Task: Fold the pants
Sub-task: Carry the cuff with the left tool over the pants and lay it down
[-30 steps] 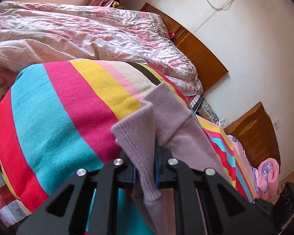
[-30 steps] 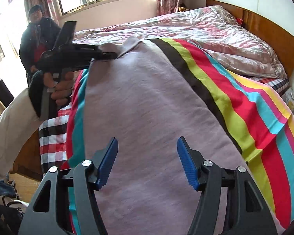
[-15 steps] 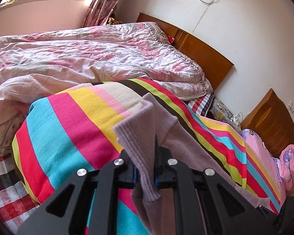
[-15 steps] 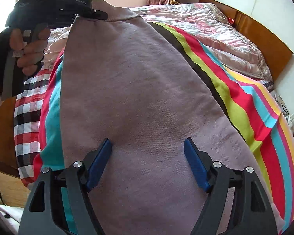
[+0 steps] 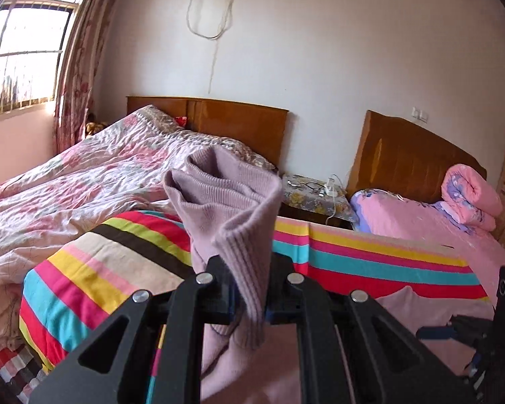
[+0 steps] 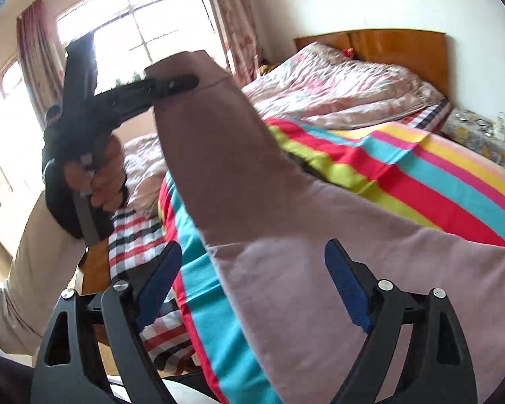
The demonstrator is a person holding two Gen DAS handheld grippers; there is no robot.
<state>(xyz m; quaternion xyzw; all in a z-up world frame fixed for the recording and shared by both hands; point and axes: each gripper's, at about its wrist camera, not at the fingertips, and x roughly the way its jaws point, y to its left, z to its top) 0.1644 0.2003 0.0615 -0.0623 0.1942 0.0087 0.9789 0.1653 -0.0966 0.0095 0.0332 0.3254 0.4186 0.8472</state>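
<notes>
The pants [image 6: 252,202] are mauve knit and lie on a striped blanket [image 6: 421,181]; one end is raised in the air. My left gripper [image 5: 249,299] is shut on that end's ribbed cuff [image 5: 229,208], which bunches above the jaws. From the right wrist view the left gripper [image 6: 171,84] sits high at the left, gripping the cuff. My right gripper [image 6: 252,279] hovers over the lower part of the pants, its jaws opening wide, pads apart from the cloth. It also shows at the right edge of the left wrist view as the right gripper [image 5: 454,331].
A pink floral quilt [image 5: 84,181] covers the far half of the bed below a wooden headboard [image 5: 239,124]. A nightstand [image 5: 316,198] with cables and a second bed [image 5: 437,229] lie to the right. A person [image 6: 54,141] stands by the window.
My left gripper has lifted the cuff high and rolled level, so the pants leg now rises off the blanket. The right gripper's jaws have spread wider and it has drawn back.
</notes>
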